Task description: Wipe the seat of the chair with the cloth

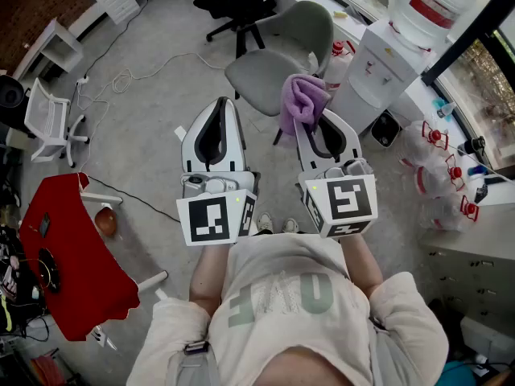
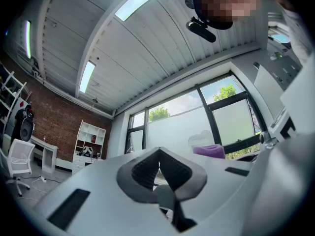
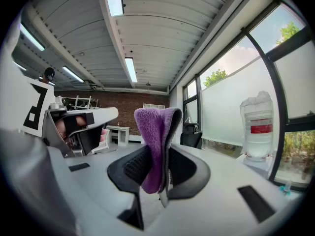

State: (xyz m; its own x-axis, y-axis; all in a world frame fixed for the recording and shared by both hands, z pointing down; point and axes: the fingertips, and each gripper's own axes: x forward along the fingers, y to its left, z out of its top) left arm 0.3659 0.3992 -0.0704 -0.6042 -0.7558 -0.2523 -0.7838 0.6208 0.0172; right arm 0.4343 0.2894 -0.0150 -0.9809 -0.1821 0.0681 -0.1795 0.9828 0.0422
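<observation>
Floor (image 1: pixel 153 127): grey and smooth, bare in the middle.
Grey chair (image 1: pixel 269 67): stands ahead on the floor, just beside the water dispenser (image 1: pixel 378 71).
Black office chair (image 1: pixel 237 2): farther off, behind the grey one.
White chair (image 1: pixel 48 123): at the left, on a wheeled base.
Red table (image 1: pixel 68 256): lower left, its white legs on the floor.
White cable (image 1: pixel 129 77): lies in loose loops between the white chair and the grey chair.
Black cable (image 1: pixel 137 199): a thin line running from near the red table.
Clear jugs (image 1: pixel 434 143): clustered at the right.
</observation>
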